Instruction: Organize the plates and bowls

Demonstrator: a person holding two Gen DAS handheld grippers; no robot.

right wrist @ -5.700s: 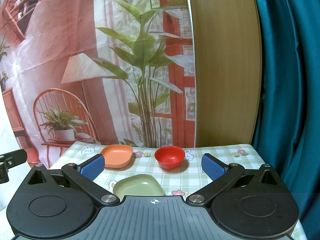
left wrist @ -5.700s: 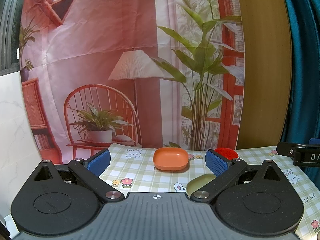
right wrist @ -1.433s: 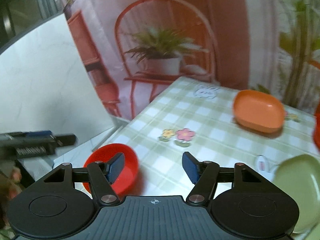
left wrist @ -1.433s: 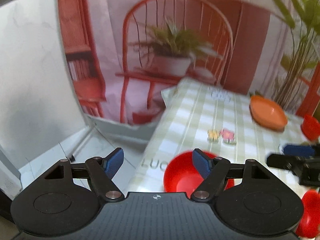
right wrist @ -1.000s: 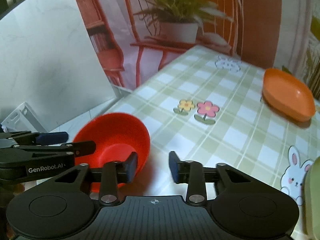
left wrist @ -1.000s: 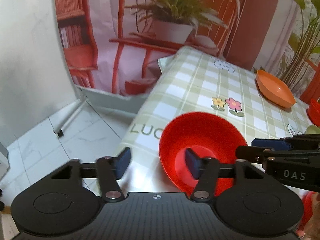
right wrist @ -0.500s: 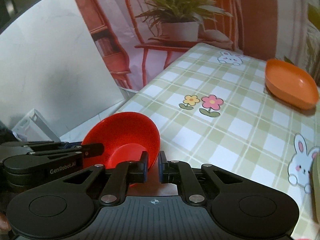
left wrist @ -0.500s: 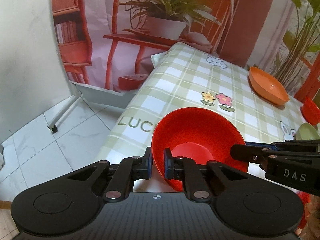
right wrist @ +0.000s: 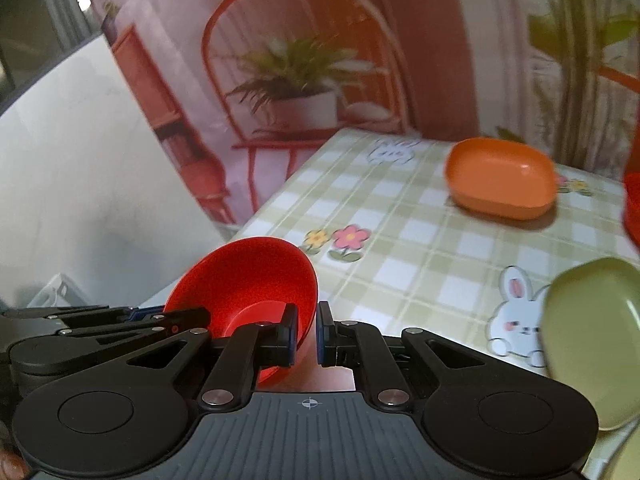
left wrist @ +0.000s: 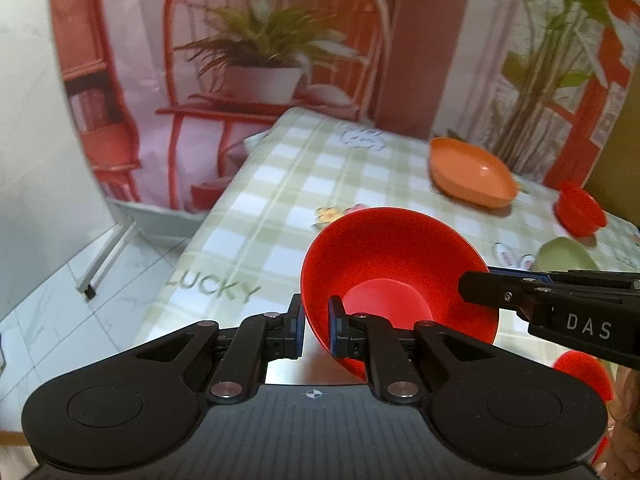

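Note:
A red bowl (left wrist: pixel 396 268) is held up over the near left corner of the checked table (left wrist: pixel 280 200). My left gripper (left wrist: pixel 316 326) is shut on its near rim. My right gripper (right wrist: pixel 306 338) is shut on the opposite rim of the same red bowl (right wrist: pixel 248 280); its fingers (left wrist: pixel 504 286) show at the bowl's right side in the left wrist view. An orange dish (left wrist: pixel 470 172) sits at the far side of the table, and it also shows in the right wrist view (right wrist: pixel 500 178). A green dish (right wrist: pixel 588 328) lies near the right.
A second red bowl (left wrist: pixel 578 208) stands at the far right of the table, and another red piece (left wrist: pixel 584 372) shows low at the right edge. The table's left edge drops to a tiled floor (left wrist: pixel 60 280). A printed backdrop hangs behind.
Both grippers have closed on opposite rims of the red bowl and lifted it off the table corner. The views have swung up and toward the table's middle.

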